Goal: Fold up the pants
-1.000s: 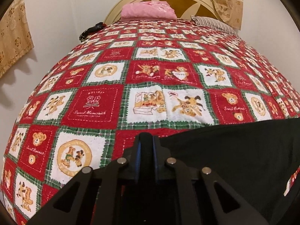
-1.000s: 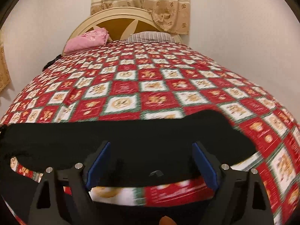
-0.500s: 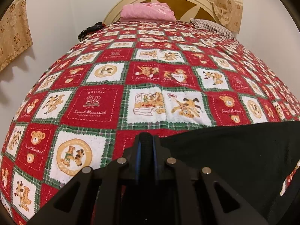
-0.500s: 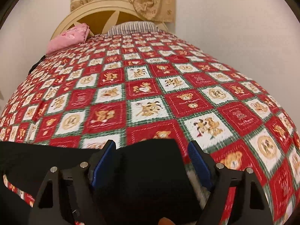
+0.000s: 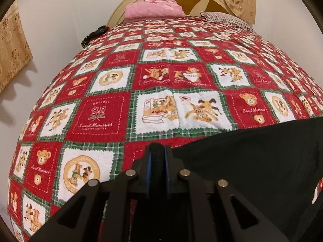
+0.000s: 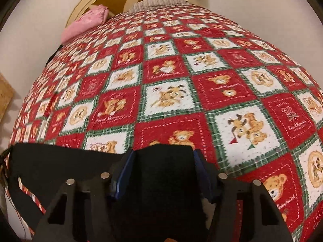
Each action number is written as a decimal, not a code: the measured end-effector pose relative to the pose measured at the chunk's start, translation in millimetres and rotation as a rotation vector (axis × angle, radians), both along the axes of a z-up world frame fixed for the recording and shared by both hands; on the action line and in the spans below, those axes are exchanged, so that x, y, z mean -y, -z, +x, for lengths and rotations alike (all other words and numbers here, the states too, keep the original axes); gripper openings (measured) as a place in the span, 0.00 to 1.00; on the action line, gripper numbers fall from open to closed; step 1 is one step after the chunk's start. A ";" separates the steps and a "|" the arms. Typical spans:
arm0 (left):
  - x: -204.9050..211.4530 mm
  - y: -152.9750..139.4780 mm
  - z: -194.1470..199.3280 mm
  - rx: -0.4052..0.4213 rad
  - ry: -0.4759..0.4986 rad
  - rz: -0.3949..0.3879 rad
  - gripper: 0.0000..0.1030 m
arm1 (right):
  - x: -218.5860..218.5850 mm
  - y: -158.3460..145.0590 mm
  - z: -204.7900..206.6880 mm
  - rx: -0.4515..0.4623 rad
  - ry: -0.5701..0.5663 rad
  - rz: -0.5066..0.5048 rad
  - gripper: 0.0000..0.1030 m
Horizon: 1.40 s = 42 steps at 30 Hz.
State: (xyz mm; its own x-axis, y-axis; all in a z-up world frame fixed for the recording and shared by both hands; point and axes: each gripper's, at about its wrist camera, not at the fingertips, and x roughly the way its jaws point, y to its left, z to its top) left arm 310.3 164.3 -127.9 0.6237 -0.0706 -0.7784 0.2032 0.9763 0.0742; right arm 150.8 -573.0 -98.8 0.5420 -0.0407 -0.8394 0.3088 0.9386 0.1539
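Black pants (image 5: pixel 252 161) lie across the near part of a bed with a red, white and green teddy-bear cover (image 5: pixel 101 117). My left gripper (image 5: pixel 157 151) is shut, with a dark ribbed edge of the pants pinched between its blue pads at the cloth's left corner. In the right wrist view the pants (image 6: pixel 60 161) stretch off to the left. Their right end is bunched up between the fingers of my right gripper (image 6: pixel 163 155), whose jaws are closing around it with a wide gap still between them.
A pink pillow (image 5: pixel 153 10) and a striped pillow (image 5: pixel 226 18) rest against the cream headboard (image 6: pixel 97 2). A small black object (image 5: pixel 92 35) lies at the bed's left edge. Walls flank both sides of the bed cover (image 6: pixel 222 76).
My right gripper has slid right along the pants to their right end and dropped over it, its jaws narrowing. The left gripper has stayed where it was, shut.
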 end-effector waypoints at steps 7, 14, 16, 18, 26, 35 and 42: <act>-10.3 -18.5 -12.4 0.081 0.004 -0.096 0.11 | -14.5 -16.2 0.6 0.063 -0.020 0.010 0.09; -34.1 -48.5 -39.9 0.176 0.008 -0.280 0.11 | -30.7 -65.9 -38.8 0.243 -0.036 -0.007 0.08; -40.1 -52.6 -49.3 0.198 0.010 -0.328 0.11 | -37.1 -79.8 -59.1 0.317 -0.065 -0.008 0.08; -45.4 -54.7 -60.4 0.217 0.017 -0.366 0.11 | -44.9 -89.5 -78.3 0.386 -0.102 -0.003 0.08; -63.5 -39.6 -107.8 0.253 0.047 -0.435 0.11 | -60.1 -79.6 -151.9 0.506 -0.198 0.028 0.08; -80.8 -19.5 -156.4 0.263 0.065 -0.448 0.11 | -52.1 -45.0 -198.8 0.427 -0.194 0.041 0.08; -89.0 -8.9 -181.0 0.254 0.086 -0.408 0.11 | -51.4 -26.4 -226.4 0.361 -0.191 0.031 0.08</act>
